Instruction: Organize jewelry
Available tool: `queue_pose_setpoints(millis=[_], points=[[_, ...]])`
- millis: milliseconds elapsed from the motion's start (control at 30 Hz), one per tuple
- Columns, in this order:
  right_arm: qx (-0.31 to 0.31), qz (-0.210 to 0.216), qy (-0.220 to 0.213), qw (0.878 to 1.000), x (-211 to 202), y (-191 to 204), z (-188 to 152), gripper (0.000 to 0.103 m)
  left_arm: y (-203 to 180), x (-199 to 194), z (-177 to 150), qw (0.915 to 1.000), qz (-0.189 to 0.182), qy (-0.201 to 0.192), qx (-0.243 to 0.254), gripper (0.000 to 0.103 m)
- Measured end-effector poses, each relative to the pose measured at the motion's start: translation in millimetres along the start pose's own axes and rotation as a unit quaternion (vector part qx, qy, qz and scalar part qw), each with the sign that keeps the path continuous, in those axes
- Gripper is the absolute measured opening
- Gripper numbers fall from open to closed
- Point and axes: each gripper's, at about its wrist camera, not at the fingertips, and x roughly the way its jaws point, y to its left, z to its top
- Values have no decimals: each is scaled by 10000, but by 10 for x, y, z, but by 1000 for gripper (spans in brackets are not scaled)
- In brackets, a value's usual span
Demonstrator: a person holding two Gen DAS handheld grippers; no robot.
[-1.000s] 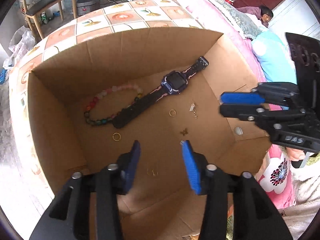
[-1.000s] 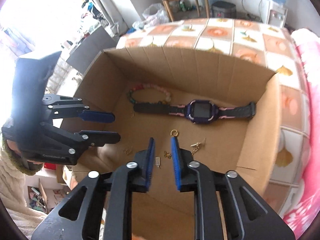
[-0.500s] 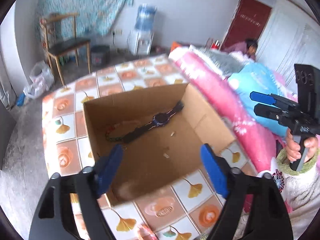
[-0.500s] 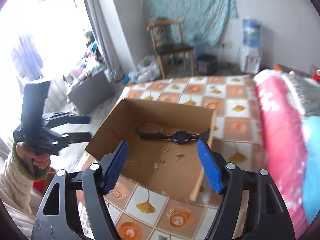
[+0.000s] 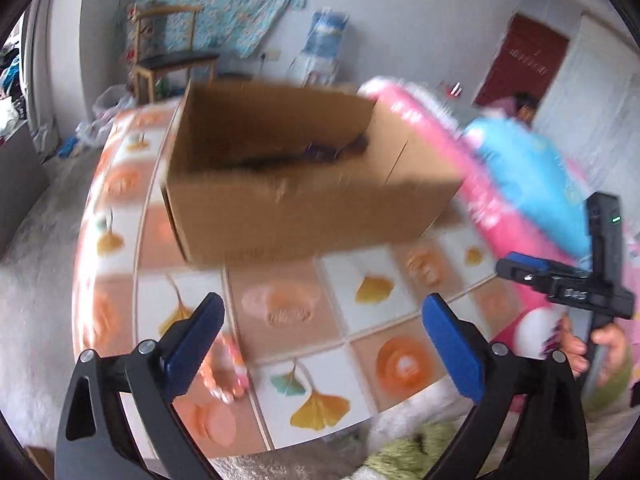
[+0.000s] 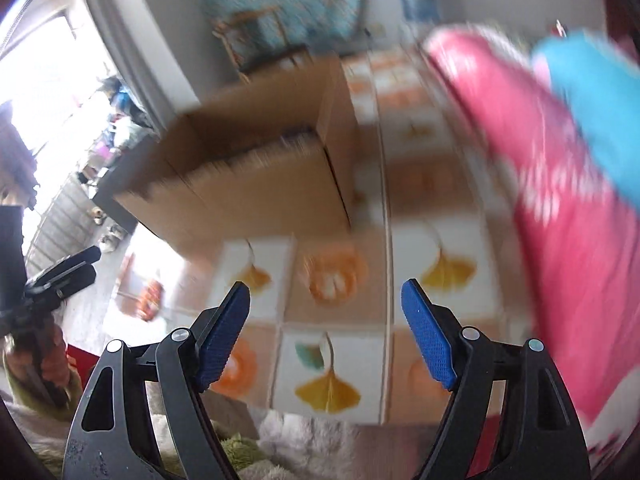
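Note:
An open cardboard box (image 5: 312,204) stands on a table covered with a leaf-patterned cloth (image 5: 368,292); it also shows blurred in the right wrist view (image 6: 256,184). A dark watch strap (image 5: 304,156) shows over its rim; the other jewelry inside is hidden. My left gripper (image 5: 320,348) is open and empty, low and in front of the box. My right gripper (image 6: 326,332) is open and empty, also short of the box. A pink blurred object (image 5: 226,372) lies on the cloth by the left finger. The right gripper also shows in the left wrist view (image 5: 516,266).
A pink quilt (image 5: 480,184) and a blue pillow (image 5: 528,176) lie to the right of the table. A wooden chair (image 5: 168,56) and a water dispenser (image 5: 324,48) stand at the back wall. Fluffy fabric (image 6: 304,436) lies at the table's near edge.
Both grippers have pulled up and back out of the box to the table's near edge. Both opened wide. The view is motion-blurred.

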Motion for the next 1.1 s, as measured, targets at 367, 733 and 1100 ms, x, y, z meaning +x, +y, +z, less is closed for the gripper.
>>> queue_pose_setpoints(millis=[367,733,1100], points=[[-457,-716,371,9957,510,108,-45,79,-144,832,-161,9961,521,663,253,97],[-933,-1099,573,9879,762,209,-105,94,-202,1011,-310,9918,862,761,556,97],[-959,-1068,523,9883,768,200,-133,95,-216,1040,-330,9903,955,774,643,98]])
